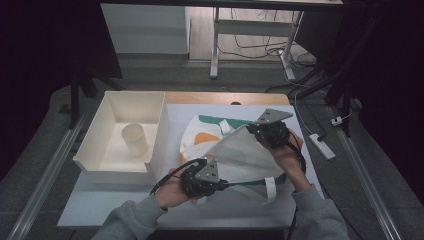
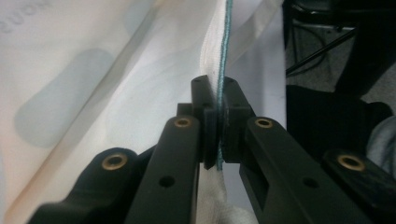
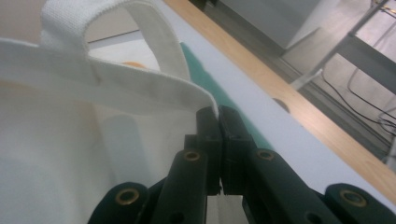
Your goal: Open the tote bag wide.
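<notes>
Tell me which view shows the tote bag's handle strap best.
The right gripper view: the white handle strap loops up close above the bag's rim, beside the shut right tool. The high view shows the straps small and far off. The left gripper view has the bag's cloth and seam, no strap I can make out.

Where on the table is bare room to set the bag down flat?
Bare white table lies along the near edge below the tray, and a strip runs along the right edge. The middle is crowded: the tote bag hangs between the left gripper and right gripper.
</notes>
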Demonstrator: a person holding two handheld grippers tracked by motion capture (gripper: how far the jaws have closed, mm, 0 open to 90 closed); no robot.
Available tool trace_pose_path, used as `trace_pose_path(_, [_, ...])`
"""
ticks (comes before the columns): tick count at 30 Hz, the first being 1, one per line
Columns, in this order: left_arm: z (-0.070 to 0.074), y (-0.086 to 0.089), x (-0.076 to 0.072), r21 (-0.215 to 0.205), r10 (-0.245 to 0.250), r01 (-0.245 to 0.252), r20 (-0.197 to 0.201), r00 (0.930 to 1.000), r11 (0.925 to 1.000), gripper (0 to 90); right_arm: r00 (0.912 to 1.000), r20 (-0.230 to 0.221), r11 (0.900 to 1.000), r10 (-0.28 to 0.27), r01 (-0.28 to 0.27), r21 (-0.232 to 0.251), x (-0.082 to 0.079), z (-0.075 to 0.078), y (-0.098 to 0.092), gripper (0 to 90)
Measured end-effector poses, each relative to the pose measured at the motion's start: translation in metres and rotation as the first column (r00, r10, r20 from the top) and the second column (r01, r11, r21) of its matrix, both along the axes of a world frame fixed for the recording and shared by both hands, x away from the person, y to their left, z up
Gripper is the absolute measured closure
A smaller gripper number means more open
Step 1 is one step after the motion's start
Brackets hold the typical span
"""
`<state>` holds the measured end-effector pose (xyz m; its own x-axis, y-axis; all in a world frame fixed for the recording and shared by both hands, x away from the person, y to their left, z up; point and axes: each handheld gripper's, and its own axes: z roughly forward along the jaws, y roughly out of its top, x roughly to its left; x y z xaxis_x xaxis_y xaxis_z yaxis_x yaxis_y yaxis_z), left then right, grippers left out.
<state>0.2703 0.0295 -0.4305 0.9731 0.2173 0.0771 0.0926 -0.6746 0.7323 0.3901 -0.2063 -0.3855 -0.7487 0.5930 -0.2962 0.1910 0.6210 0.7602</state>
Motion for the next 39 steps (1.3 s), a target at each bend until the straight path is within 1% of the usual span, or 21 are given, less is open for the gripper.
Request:
trace_pose_path(3, [0.004,0.000,-0.003,-0.009,-0.017,0.017,0.017,0.9997,0.9998,86.5,0.9992,-0.012,0.999,-0.037,0.037,0.000,0.009,0.008,0.002,88.3])
trace_pose_path(6, [0.006,0.001,-0.004,-0.019,-0.025,0.025,0.023,0.9994,0.9995,86.5,0.9978,-0.017,0.998,-0.064,0.064,0.003,0.020,0.010,0.003,88.2])
trace_pose_path(8, [0.006,0.001,-0.002,-0.025,-0.024,0.025,0.021,0.9995,0.9994,86.5,0.9966,-0.027,0.997,-0.078,0.078,0.001,0.029,0.009,0.005,88.3])
trace_pose_path(11, [0.005,0.002,0.001,-0.030,-0.033,0.033,0.008,0.9994,0.9990,86.5,0.9927,-0.047,0.994,-0.111,0.110,-0.023,0.045,0.001,0.009,88.3])
trace_pose_path(13, [0.004,0.002,0.002,-0.033,-0.037,0.037,0.010,0.9993,0.9988,86.5,0.9881,-0.069,0.990,-0.138,0.136,-0.030,0.059,-0.007,0.010,88.3])
trace_pose_path(15, [0.003,0.001,0.004,-0.029,-0.032,0.032,0.008,0.9995,0.9991,86.6,0.9819,-0.119,0.989,-0.148,0.147,-0.012,0.072,-0.015,0.008,88.2])
trace_pose_path(16, [0.003,0.001,0.005,-0.026,-0.033,0.033,0.005,0.9995,0.9991,86.6,0.9774,-0.144,0.988,-0.155,0.155,-0.010,0.079,-0.021,0.008,88.2])
trace_pose_path(19, [-0.001,0.000,0.008,-0.018,-0.035,0.034,-0.005,0.9994,0.9992,86.6,0.9691,-0.177,0.985,-0.172,0.170,-0.028,0.090,-0.033,0.011,88.2])
trace_pose_path(21, [-0.003,0.001,0.011,-0.020,-0.035,0.035,-0.012,0.9993,0.9992,86.6,0.9663,-0.188,0.984,-0.176,0.170,-0.043,0.095,-0.040,0.014,88.2])
trace_pose_path(23, [-0.004,0.002,0.014,-0.027,-0.034,0.034,-0.025,0.9991,0.9991,86.5,0.9647,-0.189,0.983,-0.183,0.176,-0.053,0.097,-0.044,0.016,88.2])
trace_pose_path(25, [-0.005,0.003,0.017,-0.034,-0.029,0.028,-0.037,0.9989,0.9990,86.5,0.9653,-0.183,0.982,-0.187,0.177,-0.067,0.099,-0.047,0.018,88.2])
trace_pose_path(26, [-0.006,0.004,0.018,-0.034,-0.029,0.028,-0.041,0.9987,0.9990,86.5,0.9654,-0.180,0.981,-0.189,0.179,-0.071,0.100,-0.049,0.018,88.2])
trace_pose_path(28, [-0.008,0.004,0.020,-0.032,-0.029,0.028,-0.049,0.9984,0.9991,86.5,0.9628,-0.185,0.979,-0.197,0.185,-0.081,0.102,-0.053,0.019,88.2])
trace_pose_path(31, [-0.010,0.003,0.022,-0.028,-0.024,0.023,-0.058,0.9980,0.9994,86.4,0.9600,-0.191,0.977,-0.204,0.187,-0.107,0.106,-0.061,0.021,88.1])
trace_pose_path(32, [-0.011,0.003,0.022,-0.027,-0.021,0.020,-0.060,0.9980,0.9994,86.4,0.9576,-0.198,0.975,-0.209,0.189,-0.115,0.107,-0.065,0.022,88.1])
trace_pose_path(35, [-0.014,0.003,0.025,-0.021,-0.011,0.010,-0.066,0.9977,0.9997,86.3,0.9537,-0.210,0.973,-0.215,0.192,-0.124,0.110,-0.073,0.023,88.1])
trace_pose_path(39, [-0.019,0.003,0.029,-0.025,0.000,-0.002,-0.084,0.9964,0.9997,86.3,0.9511,-0.217,0.973,-0.220,0.197,-0.124,0.113,-0.081,0.024,88.1])
